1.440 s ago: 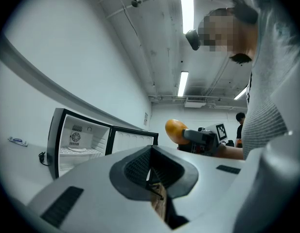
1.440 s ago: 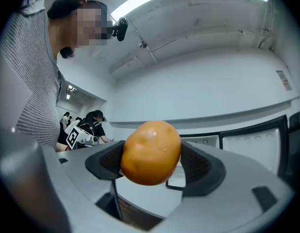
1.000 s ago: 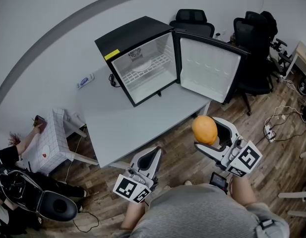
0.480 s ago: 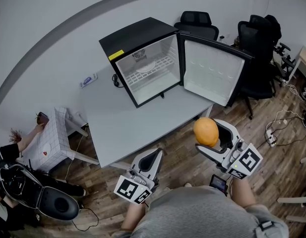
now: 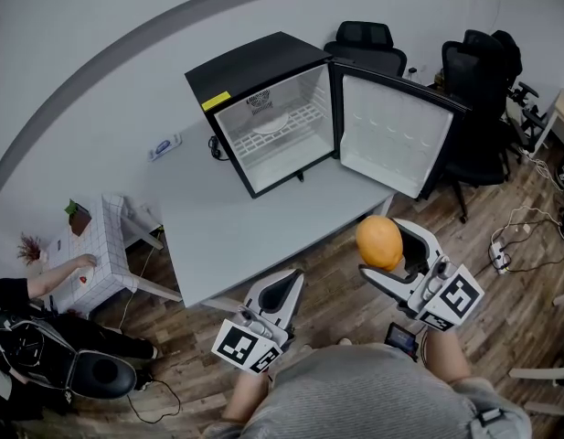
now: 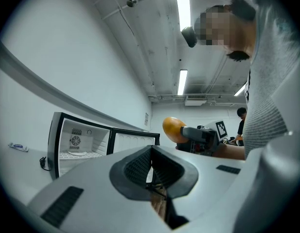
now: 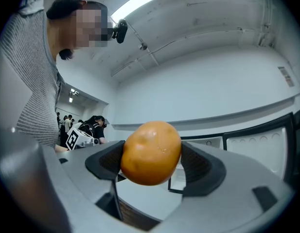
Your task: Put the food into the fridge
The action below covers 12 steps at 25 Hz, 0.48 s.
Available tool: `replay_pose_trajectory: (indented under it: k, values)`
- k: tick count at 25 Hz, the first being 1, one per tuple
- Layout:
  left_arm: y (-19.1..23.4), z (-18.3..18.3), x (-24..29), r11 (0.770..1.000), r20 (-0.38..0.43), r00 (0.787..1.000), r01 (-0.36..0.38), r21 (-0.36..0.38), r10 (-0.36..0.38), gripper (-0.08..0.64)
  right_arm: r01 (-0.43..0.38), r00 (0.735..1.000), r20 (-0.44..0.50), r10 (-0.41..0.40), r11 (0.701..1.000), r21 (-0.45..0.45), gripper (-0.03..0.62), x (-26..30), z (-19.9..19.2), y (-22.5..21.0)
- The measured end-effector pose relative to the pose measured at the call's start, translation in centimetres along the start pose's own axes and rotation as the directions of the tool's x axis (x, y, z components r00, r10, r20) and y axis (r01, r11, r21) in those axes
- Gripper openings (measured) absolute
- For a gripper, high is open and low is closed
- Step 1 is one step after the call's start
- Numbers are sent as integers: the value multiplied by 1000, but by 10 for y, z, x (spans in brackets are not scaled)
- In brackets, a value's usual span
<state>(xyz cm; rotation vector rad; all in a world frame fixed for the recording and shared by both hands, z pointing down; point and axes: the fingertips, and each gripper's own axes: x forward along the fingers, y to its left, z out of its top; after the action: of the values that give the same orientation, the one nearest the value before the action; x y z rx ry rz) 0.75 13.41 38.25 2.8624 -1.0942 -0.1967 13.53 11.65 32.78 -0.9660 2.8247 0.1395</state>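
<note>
Spanning the middle of the scene, a pale grey rectangular table (image 5: 236, 227) carries a black mini fridge (image 5: 254, 67) at its far end. The fridge's white-lined door (image 5: 391, 135) is swung wide to the right, showing a white wire shelf (image 5: 282, 126) inside. Near the person, short of the table, the right gripper (image 5: 391, 250) clamps a smooth, rounded orange food item (image 5: 377, 240). The left gripper (image 5: 280, 291) is pinched together on nothing. The food is best carried forward and left, clear of the door edge, and set on the shelf before letting go, since something round may roll.
</note>
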Motion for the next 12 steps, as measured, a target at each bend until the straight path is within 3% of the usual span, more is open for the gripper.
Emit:
replay_pose_trajectory:
  k: [12]
  values:
    - [-11, -18, 0, 999, -31, 999, -35, -24, 34, 11, -14, 1000, -2, 14, 999, 34, 357, -9, -5, -8]
